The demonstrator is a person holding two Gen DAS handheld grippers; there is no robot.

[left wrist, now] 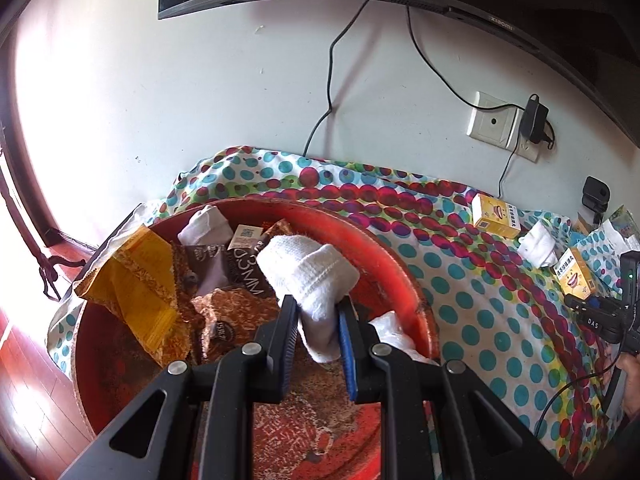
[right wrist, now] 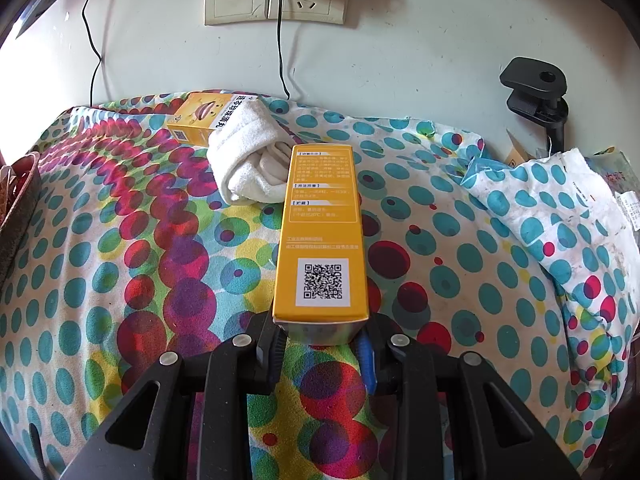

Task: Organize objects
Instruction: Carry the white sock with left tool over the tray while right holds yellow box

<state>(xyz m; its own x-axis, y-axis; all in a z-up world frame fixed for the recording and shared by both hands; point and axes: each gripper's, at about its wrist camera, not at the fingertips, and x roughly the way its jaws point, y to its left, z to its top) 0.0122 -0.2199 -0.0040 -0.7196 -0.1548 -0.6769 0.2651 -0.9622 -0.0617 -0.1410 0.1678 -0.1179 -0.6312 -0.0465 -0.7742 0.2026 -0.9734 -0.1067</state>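
While left gripper (left wrist: 318,320) clamps rolled white sock (left wrist: 308,276) over red round basin (left wrist: 384,248) | release low | right gripper (right wrist: 322,344) clamps long yellow cardboard box (right wrist: 322,232)

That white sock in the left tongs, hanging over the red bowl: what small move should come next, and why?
Probably open the left tongs and let the sock drop. It already hangs above the red bowl, where another sock and snack packets lie, so releasing should land it among them.
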